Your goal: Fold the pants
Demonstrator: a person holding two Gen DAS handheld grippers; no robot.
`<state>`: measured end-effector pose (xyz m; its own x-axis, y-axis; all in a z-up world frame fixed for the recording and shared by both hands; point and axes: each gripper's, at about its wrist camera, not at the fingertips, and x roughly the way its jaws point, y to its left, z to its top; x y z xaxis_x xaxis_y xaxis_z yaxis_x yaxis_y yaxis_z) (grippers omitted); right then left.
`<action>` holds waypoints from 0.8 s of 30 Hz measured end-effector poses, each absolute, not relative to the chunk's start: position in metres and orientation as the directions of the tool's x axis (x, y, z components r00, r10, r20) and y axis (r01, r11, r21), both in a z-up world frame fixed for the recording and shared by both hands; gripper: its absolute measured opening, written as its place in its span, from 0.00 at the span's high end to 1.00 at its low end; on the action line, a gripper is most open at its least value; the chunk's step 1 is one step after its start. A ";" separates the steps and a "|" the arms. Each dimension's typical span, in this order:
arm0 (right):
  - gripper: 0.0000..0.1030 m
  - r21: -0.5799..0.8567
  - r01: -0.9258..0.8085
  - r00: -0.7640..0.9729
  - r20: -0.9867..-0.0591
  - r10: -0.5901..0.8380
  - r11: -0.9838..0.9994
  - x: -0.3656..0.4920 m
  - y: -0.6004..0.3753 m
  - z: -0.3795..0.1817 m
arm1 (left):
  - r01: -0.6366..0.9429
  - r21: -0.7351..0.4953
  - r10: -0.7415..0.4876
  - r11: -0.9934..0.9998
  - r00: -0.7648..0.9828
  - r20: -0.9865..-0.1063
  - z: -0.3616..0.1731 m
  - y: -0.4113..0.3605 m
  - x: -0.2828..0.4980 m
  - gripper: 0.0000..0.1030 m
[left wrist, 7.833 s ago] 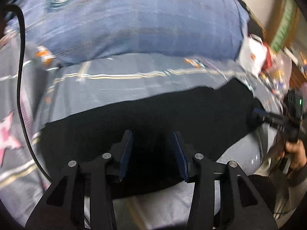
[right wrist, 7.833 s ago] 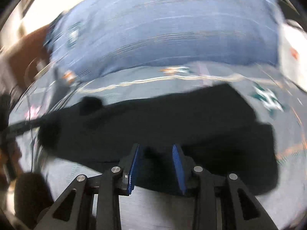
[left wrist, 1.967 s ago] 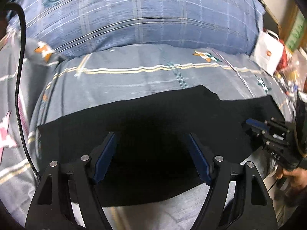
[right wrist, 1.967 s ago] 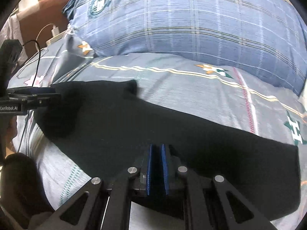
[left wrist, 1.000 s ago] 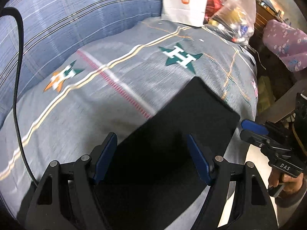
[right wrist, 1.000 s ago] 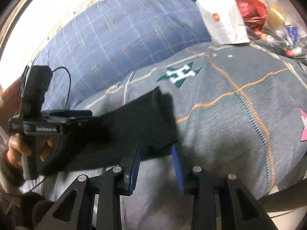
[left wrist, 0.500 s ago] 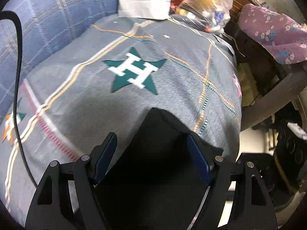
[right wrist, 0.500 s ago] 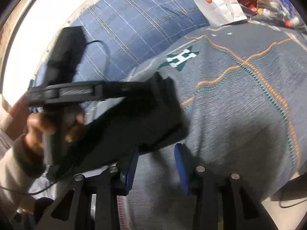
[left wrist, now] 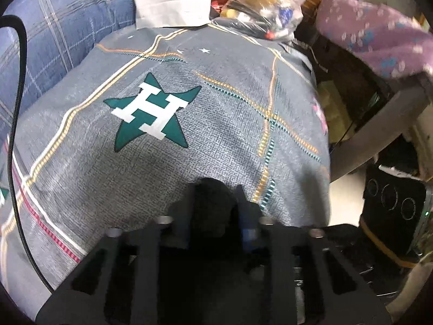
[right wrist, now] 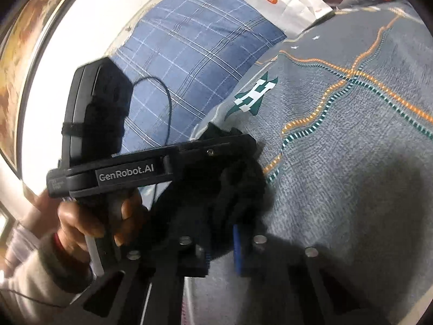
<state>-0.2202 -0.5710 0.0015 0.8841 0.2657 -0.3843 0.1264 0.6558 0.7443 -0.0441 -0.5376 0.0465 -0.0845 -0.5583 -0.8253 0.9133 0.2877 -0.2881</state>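
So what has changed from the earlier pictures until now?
The black pants, earlier spread flat across the bed, are now gathered at one end near the green star. The left gripper, wide open before, is closing with black cloth between its fingers. The right gripper is closing on the same bunch. The grey bedspread, blue pillow and white bag stayed in place.

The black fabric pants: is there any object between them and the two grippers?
Nothing visible. The black fabric pants already sit between the closing jaws of the left gripper; the right gripper is closing on the same bunched cloth, lying on the grey patterned bedspread.
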 end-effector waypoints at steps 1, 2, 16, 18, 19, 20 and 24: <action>0.90 0.738 0.119 0.886 -0.381 0.265 0.664 -0.220 -0.569 0.008 | 0.910 -0.297 -0.565 0.290 -0.088 -0.821 0.048 -0.535 -0.044 0.81; 0.90 0.730 0.109 0.887 -0.378 0.265 0.675 -0.220 -0.567 0.014 | 0.909 -0.301 -0.573 0.290 -0.086 -0.815 0.052 -0.530 -0.044 0.83; 0.91 0.481 -0.289 0.808 -0.341 0.481 0.827 -0.194 -0.437 0.128 | 0.772 -0.428 -0.730 0.471 0.069 -0.679 0.152 -0.331 -0.011 0.77; 0.91 0.439 -0.349 0.761 -0.383 0.524 0.828 -0.182 -0.406 0.123 | 0.712 -0.450 -0.717 0.539 0.107 -0.689 0.144 -0.287 -0.004 0.54; 0.91 0.413 -0.380 0.732 -0.412 0.543 0.827 -0.175 -0.390 0.119 | 0.674 -0.449 -0.700 0.587 0.145 -0.699 0.138 -0.260 -0.001 0.50; 0.91 0.391 -0.426 0.681 -0.456 0.573 0.816 -0.164 -0.369 0.112 | 0.644 -0.448 -0.687 0.620 0.170 -0.706 0.134 -0.242 0.000 0.47; 0.87 0.372 -0.476 0.486 -0.645 0.590 0.797 -0.119 -0.319 0.068 | 0.527 -0.479 -0.651 0.702 0.203 -0.732 0.112 -0.183 0.001 0.47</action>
<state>-0.1188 -0.3193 0.0677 0.4855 0.5904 -0.6447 -0.4760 0.7971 0.3715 0.0014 -0.1826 0.1122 0.2025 -0.6509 -0.7317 0.5273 0.7021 -0.4786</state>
